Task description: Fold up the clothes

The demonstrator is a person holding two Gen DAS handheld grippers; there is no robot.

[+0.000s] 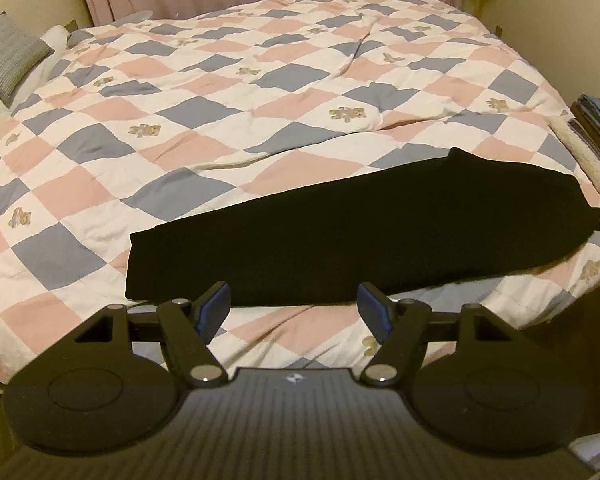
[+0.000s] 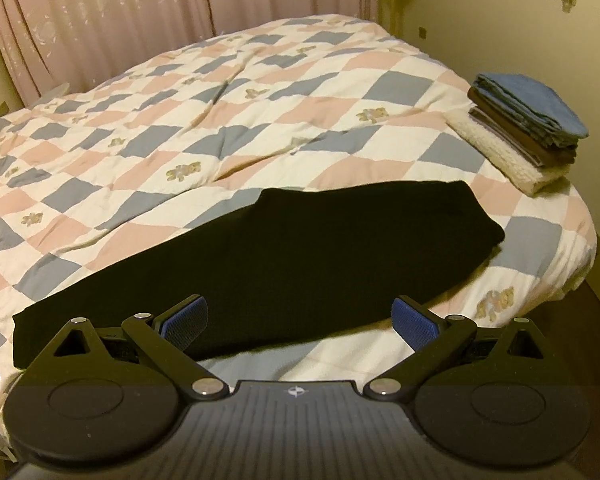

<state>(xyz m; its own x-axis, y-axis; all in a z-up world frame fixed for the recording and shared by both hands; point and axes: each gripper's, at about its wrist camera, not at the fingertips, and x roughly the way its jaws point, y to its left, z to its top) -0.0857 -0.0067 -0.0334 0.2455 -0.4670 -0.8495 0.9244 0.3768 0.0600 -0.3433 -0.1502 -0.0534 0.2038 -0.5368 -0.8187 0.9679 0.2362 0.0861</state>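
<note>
Hovering, both gaping: left tongs [image 1: 294,308], right tongs [image 2: 300,320] near black garment [image 2: 260,248].

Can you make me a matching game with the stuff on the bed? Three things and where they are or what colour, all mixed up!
Things:
1. black garment
2. folded stack
3. grey pillow

Clues:
A. by the bed's right edge, blue piece on top
B. far left, at the bed's head
C. long and dark, lying flat near both open grippers

Pairs: 1-C, 2-A, 3-B
</note>
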